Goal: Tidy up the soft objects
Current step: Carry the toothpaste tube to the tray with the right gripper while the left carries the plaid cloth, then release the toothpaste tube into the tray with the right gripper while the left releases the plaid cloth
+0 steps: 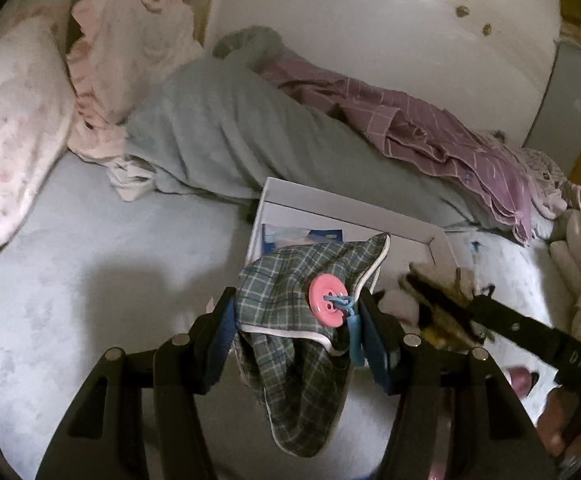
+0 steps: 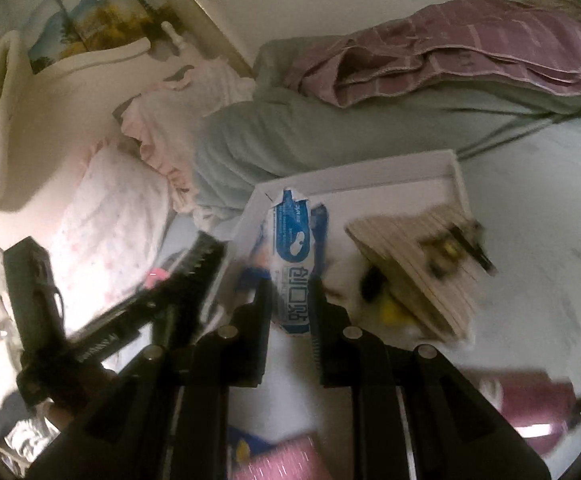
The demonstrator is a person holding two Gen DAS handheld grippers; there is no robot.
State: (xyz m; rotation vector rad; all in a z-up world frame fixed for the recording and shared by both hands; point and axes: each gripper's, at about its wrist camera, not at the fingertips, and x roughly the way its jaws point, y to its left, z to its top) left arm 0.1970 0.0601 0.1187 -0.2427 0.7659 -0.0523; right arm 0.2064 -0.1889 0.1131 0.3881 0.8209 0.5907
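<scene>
Left tool [image 1: 296, 312] is clamped on a green plaid cloth [image 1: 290, 344] w/ white piping and a big pink button [image 1: 327, 294] – cloth bunched between both blue-padded fingers [image 1: 221, 330], lower part hanging loose below them. It hangs just over the near edge of a white box [image 1: 354, 220] sitting on the pale blue bed sheet [image 1: 90, 280].

Right tool [image 2: 290, 292] is closed on a white-and-blue plastic packet [image 2: 294, 240], which reaches up into the box's left corner. A beige ribbed item [image 2: 418, 268] w/ dark and yellow bits lies in the box to the right – blurred, can't tell what it is.

Behind the box: grey-green blanket [image 1: 218, 136], purple checked cloth [image 1: 430, 128] on top of it, pink ruffled pillow [image 1: 110, 80] at the left.
</scene>
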